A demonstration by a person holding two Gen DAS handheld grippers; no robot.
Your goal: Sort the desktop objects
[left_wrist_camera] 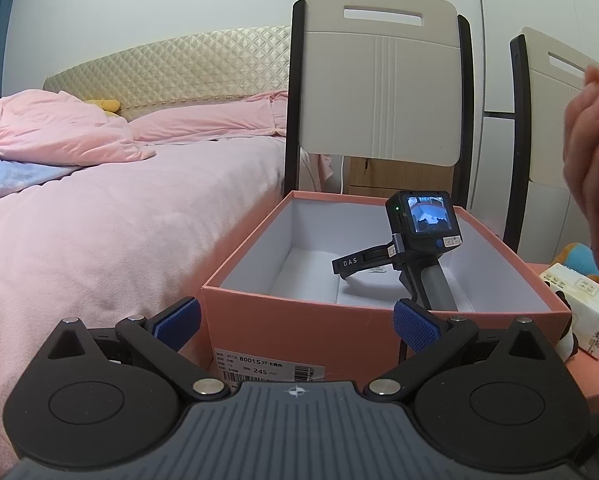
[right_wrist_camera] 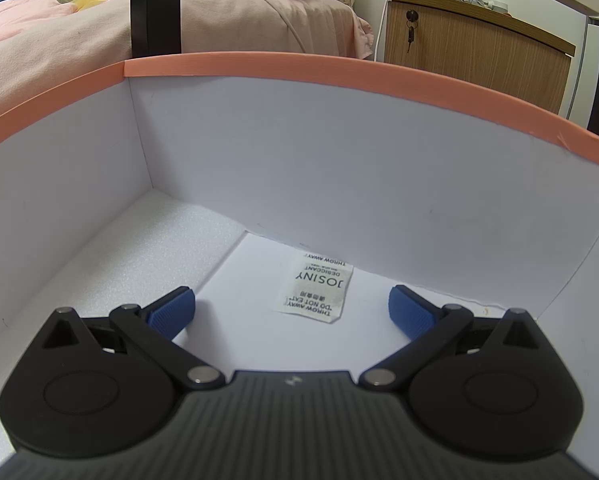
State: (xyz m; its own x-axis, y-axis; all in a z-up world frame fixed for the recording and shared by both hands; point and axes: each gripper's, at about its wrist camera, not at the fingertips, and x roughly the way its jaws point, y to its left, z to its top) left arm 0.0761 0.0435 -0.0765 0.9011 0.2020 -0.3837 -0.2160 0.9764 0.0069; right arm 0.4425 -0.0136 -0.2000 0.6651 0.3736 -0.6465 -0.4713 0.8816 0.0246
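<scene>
An open salmon-pink shoe box (left_wrist_camera: 283, 332) with a white inside stands in front of me. My left gripper (left_wrist_camera: 297, 322) is open and empty, just in front of the box's near wall. My right gripper (left_wrist_camera: 379, 266) rests inside the box, with nobody's hand on its handle. In the right wrist view it (right_wrist_camera: 291, 308) is open and empty, low over the box floor. A white desiccant packet (right_wrist_camera: 317, 290) lies on the floor between its fingers. The box's far rim (right_wrist_camera: 299, 64) curves above.
A tissue pack (left_wrist_camera: 579, 312) and a plush toy (left_wrist_camera: 579, 258) lie on the pink surface right of the box. A bare hand (left_wrist_camera: 591, 152) hovers at the right edge. Two chairs (left_wrist_camera: 383, 92) stand behind the box, a pink bed (left_wrist_camera: 99, 200) to the left, a wooden cabinet (right_wrist_camera: 475, 64) beyond.
</scene>
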